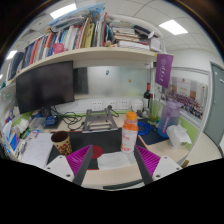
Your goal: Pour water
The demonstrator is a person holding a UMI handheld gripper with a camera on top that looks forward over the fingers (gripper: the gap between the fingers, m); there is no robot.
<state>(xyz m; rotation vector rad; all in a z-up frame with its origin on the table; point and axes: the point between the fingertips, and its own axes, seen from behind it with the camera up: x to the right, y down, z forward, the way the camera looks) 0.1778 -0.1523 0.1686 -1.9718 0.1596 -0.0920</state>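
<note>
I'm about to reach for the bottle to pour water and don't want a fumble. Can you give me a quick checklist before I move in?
1. Claw open: ok, nothing between the fingers.
2. Bottle upright: ok, it stands on the desk ahead of the fingers.
3. Bottle lined up: ok, slightly off centre.
4. Path clear: ok, only a flat white sheet lies before it.
5. Cap off: cannot tell.
6. Receiving cup: cannot tell if it is the target.

The tool point(110, 165) hangs level, its two purple-padded fingers point(73, 163) spread wide apart.
</note>
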